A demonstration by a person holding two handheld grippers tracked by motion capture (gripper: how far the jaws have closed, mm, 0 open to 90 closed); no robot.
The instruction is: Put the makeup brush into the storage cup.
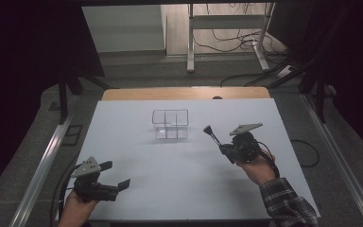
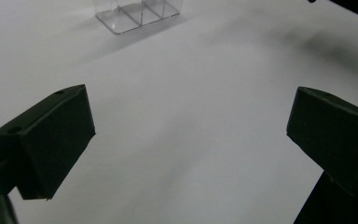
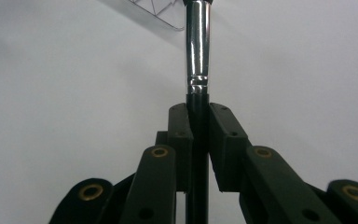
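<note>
Right of centre in the high view, your right gripper (image 1: 223, 147) has its fingers clamped on the black handle of a makeup brush (image 1: 211, 135), whose bristle end points up-left toward the clear divided organizer (image 1: 170, 124) at the middle of the white counter (image 1: 184, 189). At lower left, your left gripper (image 1: 116, 175) hovers with fingers wide apart, holding nothing.

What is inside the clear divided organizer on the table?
Through the clear organizer's walls, its compartments look empty. The brush clamped in the right hand-held gripper is outside it, to its right. The dim light could hide something small.
</note>
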